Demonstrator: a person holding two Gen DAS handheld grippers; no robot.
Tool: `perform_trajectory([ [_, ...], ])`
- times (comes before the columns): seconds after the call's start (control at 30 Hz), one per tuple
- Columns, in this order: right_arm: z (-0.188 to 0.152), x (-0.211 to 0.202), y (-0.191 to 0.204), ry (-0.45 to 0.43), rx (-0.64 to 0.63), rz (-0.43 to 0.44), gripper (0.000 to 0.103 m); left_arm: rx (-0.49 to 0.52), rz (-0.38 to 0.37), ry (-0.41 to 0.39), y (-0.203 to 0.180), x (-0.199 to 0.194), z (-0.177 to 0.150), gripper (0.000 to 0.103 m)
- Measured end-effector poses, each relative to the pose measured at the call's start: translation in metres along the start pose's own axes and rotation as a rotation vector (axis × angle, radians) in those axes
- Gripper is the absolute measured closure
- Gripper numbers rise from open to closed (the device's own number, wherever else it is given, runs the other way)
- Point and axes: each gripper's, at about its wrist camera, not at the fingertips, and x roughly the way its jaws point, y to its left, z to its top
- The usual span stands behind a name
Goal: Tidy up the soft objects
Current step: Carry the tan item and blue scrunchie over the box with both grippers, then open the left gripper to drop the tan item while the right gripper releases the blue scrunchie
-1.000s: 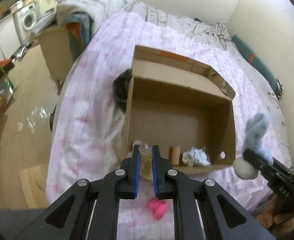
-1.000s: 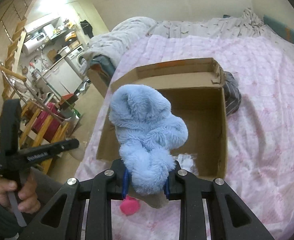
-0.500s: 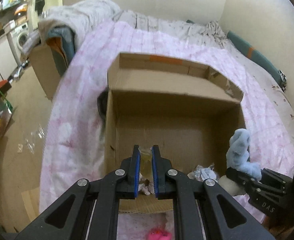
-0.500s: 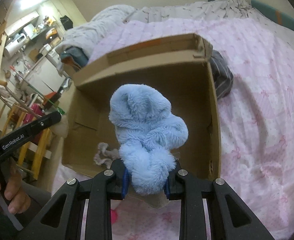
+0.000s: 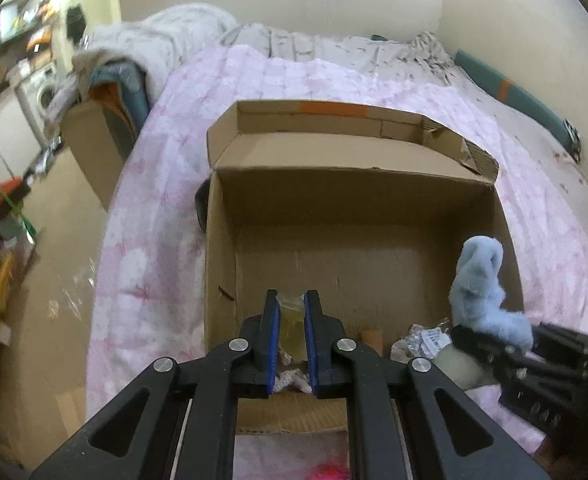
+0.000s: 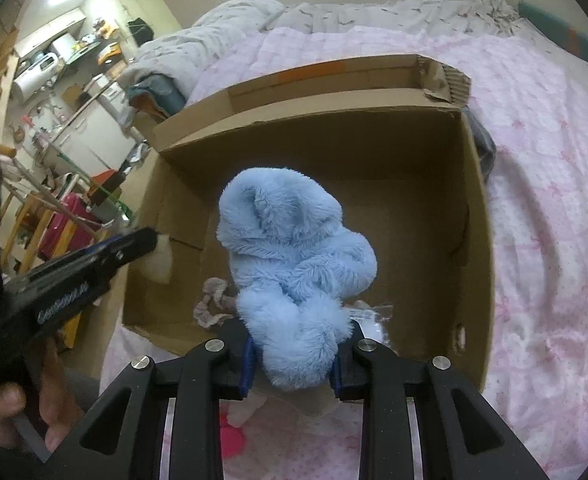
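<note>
**Holding two soft things over the box**

Sitting on the pink bedspread (image 5: 154, 216) is the open cardboard box (image 5: 358, 184), and both grippers are hanging over its near edge, pointing forward and down into it. The right gripper (image 6: 297, 354) is clamping a fluffy blue plush toy (image 6: 290, 256), which is sticking up above the box floor. The left gripper (image 5: 292, 336) is squeezing a small yellowish soft piece (image 5: 292, 320) between its blue pads.

The right view is showing a greyish scrunchie (image 6: 213, 302) lying on the box floor by the near wall, plus the person's left hand (image 6: 22, 412) on the handle. The left view is mostly hiding that scrunchie behind its fingers, but it's showing a crinkled white wrapper (image 5: 422, 340) in the near right corner.
</note>
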Motion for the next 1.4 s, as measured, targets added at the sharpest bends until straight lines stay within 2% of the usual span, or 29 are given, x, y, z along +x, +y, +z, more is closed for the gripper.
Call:
perform_trajectory([
  [0.07, 0.0, 0.001, -0.006, 0.006, 0.018, -0.036, 0.073, 0.016, 0.018, -0.011, -0.003, 0.0, 0.0, 0.092],
  [0.17, -0.002, 0.001, -0.016, 0.009, 0.043, -0.077, 0.073, -0.01, 0.006, 0.01, 0.002, 0.006, 0.0, 0.092],
  [0.43, 0.0, -0.008, -0.018, -0.036, 0.033, -0.127, 0.073, -0.043, 0.022, 0.017, 0.013, 0.01, -0.001, 0.092],
  [0.73, 0.001, -0.002, -0.019, -0.001, 0.036, -0.15, 0.073, -0.035, 0.029, 0.033, 0.012, 0.014, -0.002, 0.091],
  [0.87, 0.0, 0.002, -0.021, 0.017, 0.046, -0.146, 0.073, -0.031, 0.036, 0.046, 0.011, 0.016, -0.004, 0.086],
  [1.4, 0.001, -0.001, -0.024, -0.005, 0.069, -0.122, 0.071, 0.012, 0.024, 0.048, 0.001, 0.015, -0.007, 0.08],
])
